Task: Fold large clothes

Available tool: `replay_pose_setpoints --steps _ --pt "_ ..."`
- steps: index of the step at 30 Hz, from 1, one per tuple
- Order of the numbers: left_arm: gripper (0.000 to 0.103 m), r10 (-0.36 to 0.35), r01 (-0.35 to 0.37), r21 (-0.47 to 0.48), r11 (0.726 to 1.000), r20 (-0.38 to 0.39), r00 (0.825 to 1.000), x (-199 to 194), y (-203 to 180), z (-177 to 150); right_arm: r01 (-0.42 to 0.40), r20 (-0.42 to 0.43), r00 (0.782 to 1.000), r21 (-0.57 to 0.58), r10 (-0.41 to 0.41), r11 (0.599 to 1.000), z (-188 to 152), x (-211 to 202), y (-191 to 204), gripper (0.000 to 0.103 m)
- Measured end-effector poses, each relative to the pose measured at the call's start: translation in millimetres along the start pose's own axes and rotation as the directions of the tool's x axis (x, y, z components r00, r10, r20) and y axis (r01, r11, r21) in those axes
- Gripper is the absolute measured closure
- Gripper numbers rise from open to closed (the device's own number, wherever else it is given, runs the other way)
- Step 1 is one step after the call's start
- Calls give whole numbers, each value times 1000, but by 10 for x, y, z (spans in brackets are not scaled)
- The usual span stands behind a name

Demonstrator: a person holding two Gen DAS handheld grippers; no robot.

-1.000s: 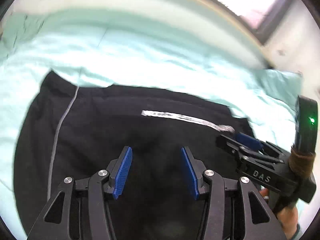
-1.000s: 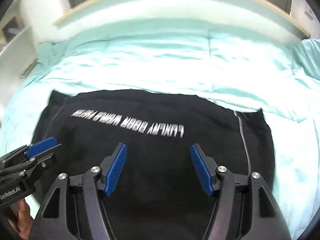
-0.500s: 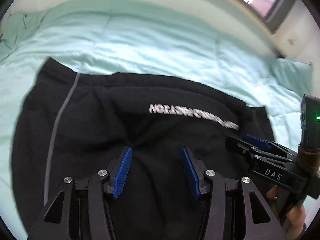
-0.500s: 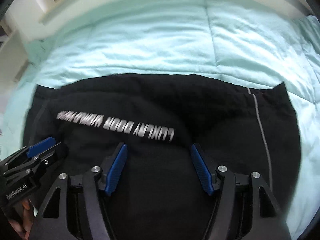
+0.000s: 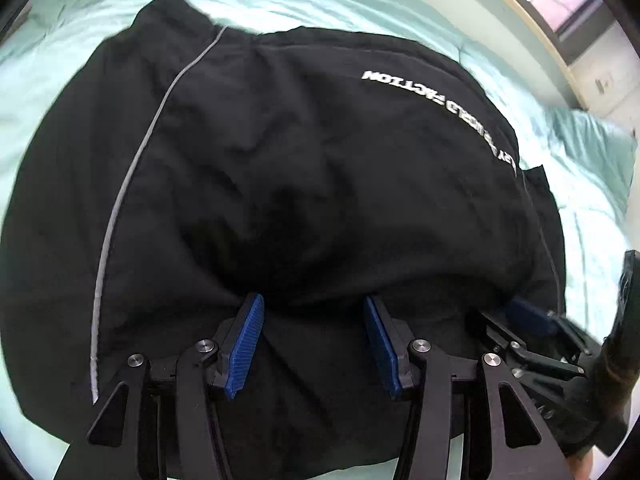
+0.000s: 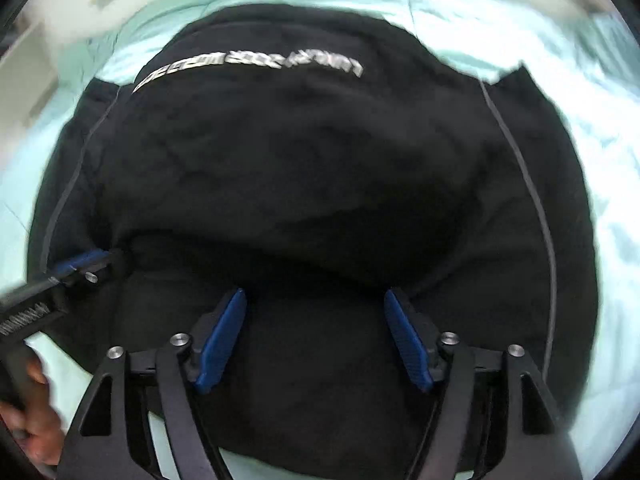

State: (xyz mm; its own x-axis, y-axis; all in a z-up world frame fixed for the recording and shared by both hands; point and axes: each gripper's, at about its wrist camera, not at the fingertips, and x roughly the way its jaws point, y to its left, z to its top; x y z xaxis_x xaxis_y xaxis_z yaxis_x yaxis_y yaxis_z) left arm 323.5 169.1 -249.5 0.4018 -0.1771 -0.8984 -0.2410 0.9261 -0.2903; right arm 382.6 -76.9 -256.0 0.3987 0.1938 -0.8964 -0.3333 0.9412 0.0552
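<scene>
A large black garment [image 5: 304, 168] with white lettering [image 5: 436, 100] and grey side stripes lies on a mint-green bed; it fills the right wrist view too [image 6: 304, 152]. A folded layer bulges over the lower part. My left gripper [image 5: 312, 312] is open, its blue pads right at the folded layer's near edge. My right gripper [image 6: 316, 308] is open, pads at the same edge. The right gripper shows in the left wrist view [image 5: 532, 320], and the left gripper in the right wrist view [image 6: 80, 264], both touching the cloth.
The mint-green quilt [image 5: 592, 208] surrounds the garment on all sides [image 6: 616, 128]. A window and its sill [image 5: 560, 12] stand beyond the bed at the upper right. A pale wall or headboard [image 6: 72, 8] is at the upper left.
Both grippers have moved forward and down toward the garment, which now fills both views. The pads now sit at the folded layer's edge. Both grippers stay open.
</scene>
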Motion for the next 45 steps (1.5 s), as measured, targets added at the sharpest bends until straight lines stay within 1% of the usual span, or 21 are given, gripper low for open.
replay_pose_setpoints --steps 2,4,7,9,12,15,18,20,23,24,29,32,33,34,36,38,39,41,42,44,45 --pt "49 -8 7 17 1000 11 1000 -68 -14 -55 -28 9 1000 16 28 999 -30 -36 -45 24" --pt "49 -18 16 38 999 36 999 -267 1 -130 -86 14 996 53 86 995 -89 -165 -175 24" --pt "49 27 -34 68 997 98 995 -562 99 -208 -116 38 993 91 113 989 -255 -392 -373 24" --pt "49 49 -55 52 997 120 992 -739 240 -230 -129 54 991 123 123 984 -400 -538 -542 24" --pt "49 56 -55 -13 998 141 988 -974 541 -254 -112 66 993 161 102 981 -524 -679 -796 24" --pt "49 100 -89 -79 993 162 982 -1147 845 -201 -72 86 995 197 56 978 -543 -795 -1097 22" --pt "49 137 -118 -120 986 174 975 -1178 1053 -151 -57 95 995 251 35 966 -464 -814 -1475 22" --pt "49 137 -112 -151 982 168 976 -1160 1176 -96 -42 83 996 300 18 953 -369 -721 -1672 22" --pt "48 72 -39 -201 979 156 985 -1070 1355 49 -62 75 996 352 37 934 -312 -578 -1897 22" --pt "45 40 -8 -220 975 143 989 -1016 1456 97 -69 72 996 362 46 930 -320 -537 -1949 22" --pt "44 -69 90 -283 955 84 994 -681 1718 221 -157 53 988 424 148 892 -261 -213 -2095 22" --pt "44 -123 131 -294 947 46 991 -482 1778 267 -250 82 967 467 240 848 -260 -70 -2169 20" --pt "44 -155 160 -299 941 41 987 -422 1792 276 -283 89 957 489 276 825 -263 -8 -2206 16" --pt "42 -201 202 -304 931 35 979 -354 1804 288 -307 92 948 502 303 809 -265 32 -2230 16" --pt "39 -238 234 -312 921 26 971 -281 1808 303 -357 100 928 510 358 783 -238 49 -2247 15" --pt "37 -265 259 -307 916 24 964 -235 1793 314 -368 114 926 479 359 797 -195 -27 -2204 15" --pt "36 -277 270 -304 913 22 961 -213 1789 322 -352 108 934 453 341 819 -162 -57 -2161 14" --pt "34 -310 297 -298 907 4 951 -127 1764 340 -322 72 944 421 323 848 -137 -8 -2100 12" --pt "34 -322 307 -297 904 -2 947 -80 1754 346 -322 52 942 413 330 852 -125 77 -2074 12" --pt "33 -332 315 -296 902 -7 943 22 1734 383 -338 28 932 418 360 843 -129 241 -2068 10" --pt "33 -338 322 -297 899 -5 941 48 1737 395 -375 32 915 438 402 817 -136 385 -2088 6"
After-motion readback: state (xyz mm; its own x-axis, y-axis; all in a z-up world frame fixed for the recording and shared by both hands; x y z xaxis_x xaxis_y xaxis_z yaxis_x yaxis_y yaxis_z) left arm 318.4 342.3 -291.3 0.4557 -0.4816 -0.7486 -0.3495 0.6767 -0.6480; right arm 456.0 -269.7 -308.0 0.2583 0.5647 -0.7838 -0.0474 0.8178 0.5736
